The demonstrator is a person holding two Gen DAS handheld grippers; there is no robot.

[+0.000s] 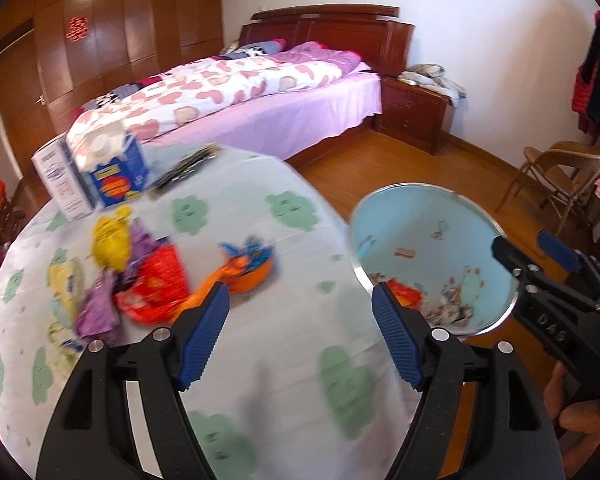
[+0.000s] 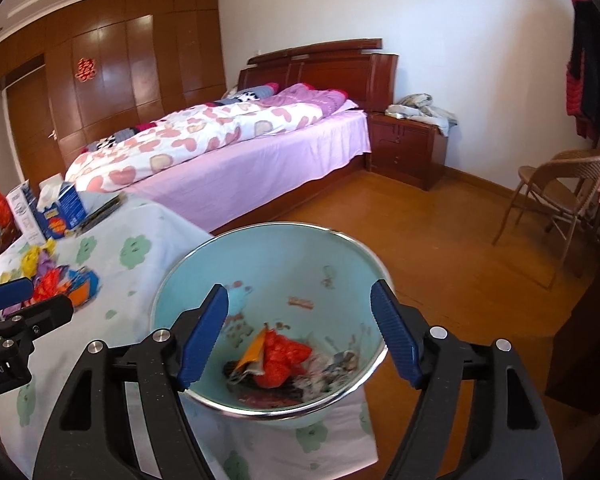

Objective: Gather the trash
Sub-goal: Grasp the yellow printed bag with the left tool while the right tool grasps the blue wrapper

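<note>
Both grippers, left gripper (image 1: 300, 312) & right gripper (image 2: 300, 312), spread w/ nothing btwn; wrappers (image 1: 140, 276) piled at 10 o'clock on bench (image 1: 284, 360), bin (image 2: 268, 276) at bench edge – a knock could tip it

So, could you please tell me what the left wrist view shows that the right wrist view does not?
Only the left wrist view shows the open, empty left gripper from behind and a hand holding the right gripper. Only the right wrist view shows the open right gripper from behind, over the bin's contents, with an orange wrapper. Both show the light blue bin, wrapper pile and bed.
</note>
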